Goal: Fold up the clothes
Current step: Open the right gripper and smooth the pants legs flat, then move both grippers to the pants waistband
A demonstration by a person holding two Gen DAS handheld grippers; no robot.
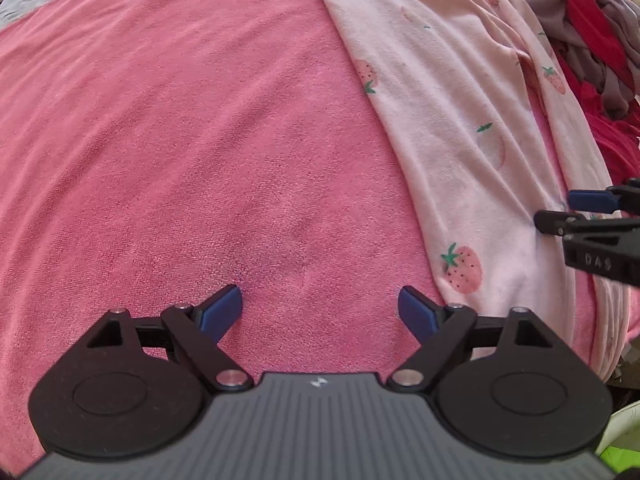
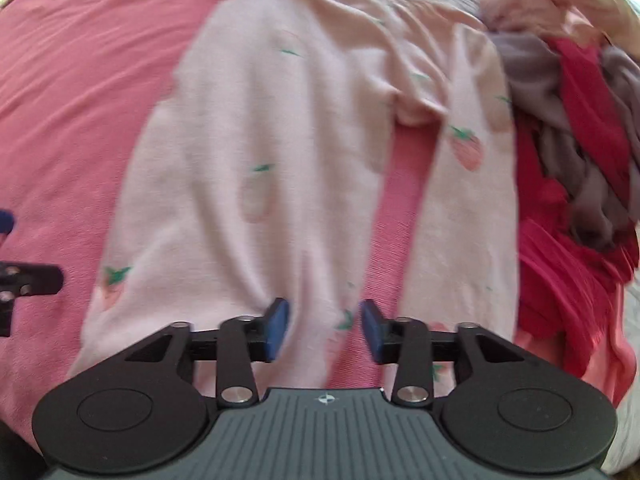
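Left wrist view first: your left gripper points down over the coral-pink terry towel, blue pads spread wide apart with only towel showing between them. The pale pink strawberry-print garment lies off to the gripper's right, draped across the towel in a long band, its edge just beside the right-hand pad. You can count about five printed strawberries on it here. At the far right edge your right gripper pokes in over the garment; white lettering on its black body reads roughly "DAS". One heap of crimson and mauve-grey clothes sits at the top right, beyond the garment.

Over to the right wrist view, a bit blurred: your right gripper sits directly above the strawberry-print garment, jaws partway apart, not pressing on anything. The cloth lies beneath and between the blue pads. Two long pale panels run away from you with a strip of pink towel showing between them. The crimson and grey heap lies to the right, touching the garment's edge. Part of your left gripper shows at the left edge, over the towel.
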